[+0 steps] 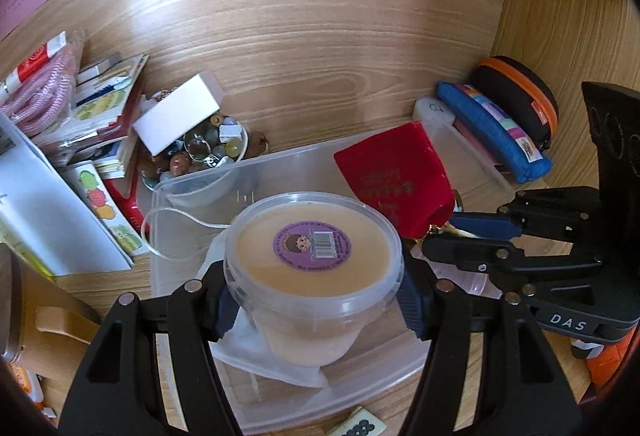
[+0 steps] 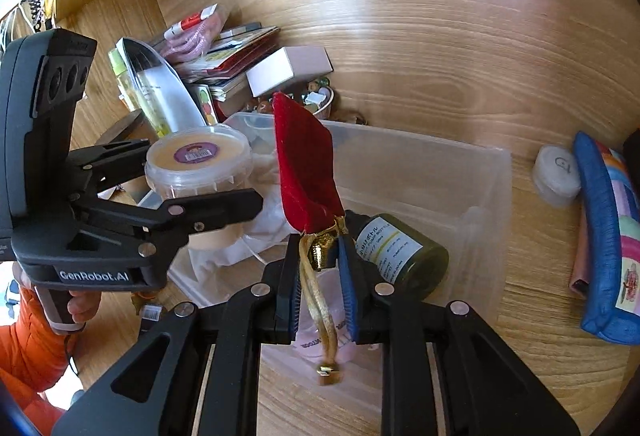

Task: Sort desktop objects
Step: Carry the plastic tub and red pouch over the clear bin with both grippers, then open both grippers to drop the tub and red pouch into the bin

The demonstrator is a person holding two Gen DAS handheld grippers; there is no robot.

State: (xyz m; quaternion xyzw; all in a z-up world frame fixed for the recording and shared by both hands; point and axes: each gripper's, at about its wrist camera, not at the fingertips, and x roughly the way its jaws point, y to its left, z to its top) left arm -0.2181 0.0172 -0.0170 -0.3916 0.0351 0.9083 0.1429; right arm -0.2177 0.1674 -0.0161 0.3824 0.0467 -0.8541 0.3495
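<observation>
My left gripper point(image 1: 312, 310) is shut on a clear lidded tub point(image 1: 314, 268) of beige cream with a purple sticker, held over a clear plastic bin point(image 1: 192, 204). The tub also shows in the right wrist view point(image 2: 198, 164). My right gripper point(image 2: 320, 268) is shut on the gathered neck of a red velvet pouch point(image 2: 306, 164) with a gold cord, held upright over the same bin point(image 2: 486, 192). The pouch shows in the left wrist view point(image 1: 394, 172) beside the right gripper point(image 1: 444, 232). A dark green pump bottle point(image 2: 400, 256) lies inside the bin.
A pile of booklets and a pink cord point(image 1: 52, 92) sits left. A bowl of beads point(image 1: 208, 152) with a white box point(image 1: 180, 116) stands behind the bin. A blue pencil case point(image 2: 604, 232), a white round container point(image 2: 556, 172) and a black-orange case point(image 1: 520, 100) lie right.
</observation>
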